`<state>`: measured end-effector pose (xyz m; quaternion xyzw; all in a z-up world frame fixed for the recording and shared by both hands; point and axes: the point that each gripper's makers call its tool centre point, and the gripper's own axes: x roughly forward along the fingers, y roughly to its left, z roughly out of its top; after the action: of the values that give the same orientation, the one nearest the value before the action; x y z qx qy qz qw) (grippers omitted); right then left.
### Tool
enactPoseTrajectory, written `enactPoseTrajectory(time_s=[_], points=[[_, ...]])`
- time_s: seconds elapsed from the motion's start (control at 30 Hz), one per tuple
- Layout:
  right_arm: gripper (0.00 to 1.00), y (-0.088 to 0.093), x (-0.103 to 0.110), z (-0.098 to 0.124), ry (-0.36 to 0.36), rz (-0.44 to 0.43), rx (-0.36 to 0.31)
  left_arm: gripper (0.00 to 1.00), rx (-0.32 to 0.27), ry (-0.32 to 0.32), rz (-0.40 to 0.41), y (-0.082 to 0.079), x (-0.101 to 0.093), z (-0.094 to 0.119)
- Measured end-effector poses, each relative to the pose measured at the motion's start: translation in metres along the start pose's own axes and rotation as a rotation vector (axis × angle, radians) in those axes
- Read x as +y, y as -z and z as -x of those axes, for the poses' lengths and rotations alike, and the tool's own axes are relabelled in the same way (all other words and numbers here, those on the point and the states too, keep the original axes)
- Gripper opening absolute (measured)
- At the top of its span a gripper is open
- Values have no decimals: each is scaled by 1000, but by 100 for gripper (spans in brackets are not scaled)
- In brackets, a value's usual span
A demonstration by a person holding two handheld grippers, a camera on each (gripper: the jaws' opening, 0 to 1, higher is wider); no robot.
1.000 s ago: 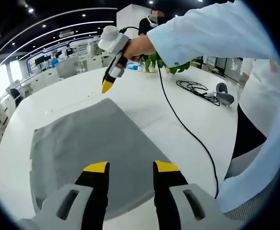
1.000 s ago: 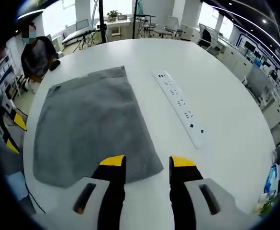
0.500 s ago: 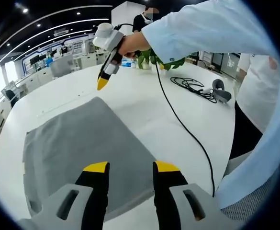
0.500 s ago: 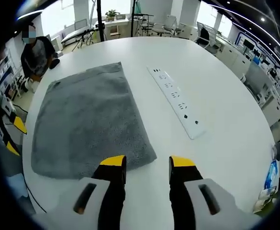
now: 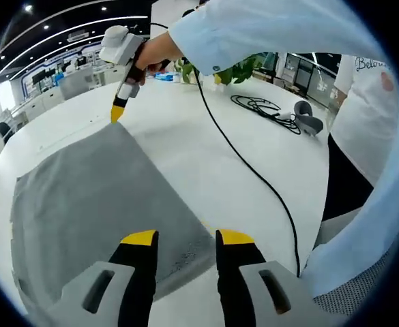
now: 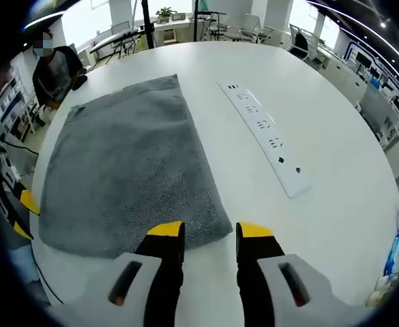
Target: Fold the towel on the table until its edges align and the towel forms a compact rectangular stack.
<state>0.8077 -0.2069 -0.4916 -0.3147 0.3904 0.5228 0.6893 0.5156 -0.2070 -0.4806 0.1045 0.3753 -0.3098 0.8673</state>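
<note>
Right gripper view: towel (image 6: 127,174) lies flat on the table (image 6: 335,122), its near corner just ahead of the parted, empty right gripper (image 6: 209,235). Power strip (image 6: 267,136) lies beside it. Left gripper (image 5: 182,240) gapes over the opposite corner.

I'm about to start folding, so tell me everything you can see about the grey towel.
The grey towel is a rectangular piece of nubby terry cloth, spread flat in a single layer on the white table, not yet folded. Its edges look slightly wavy. Both grippers are poised at opposite corners without gripping it. A white power strip lies alongside, apart.
</note>
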Motion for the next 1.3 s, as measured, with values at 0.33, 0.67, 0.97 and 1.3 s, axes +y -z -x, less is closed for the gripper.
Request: enactPoseTrajectory(time_s=[0.33, 0.67, 0.97, 1.3], points=[[25, 5, -1, -14, -13, 1, 10, 30, 51, 9, -40, 14, -9, -15], [22, 14, -3, -17, -18, 3, 19, 30, 75, 3, -37, 27, -12, -18], [19, 17, 1, -18, -15, 17, 26, 26, 99, -52, -160, 29, -8, -19], [19, 18, 4, -18, -14, 12, 25, 23, 68, -47, -150, 18, -15, -22]])
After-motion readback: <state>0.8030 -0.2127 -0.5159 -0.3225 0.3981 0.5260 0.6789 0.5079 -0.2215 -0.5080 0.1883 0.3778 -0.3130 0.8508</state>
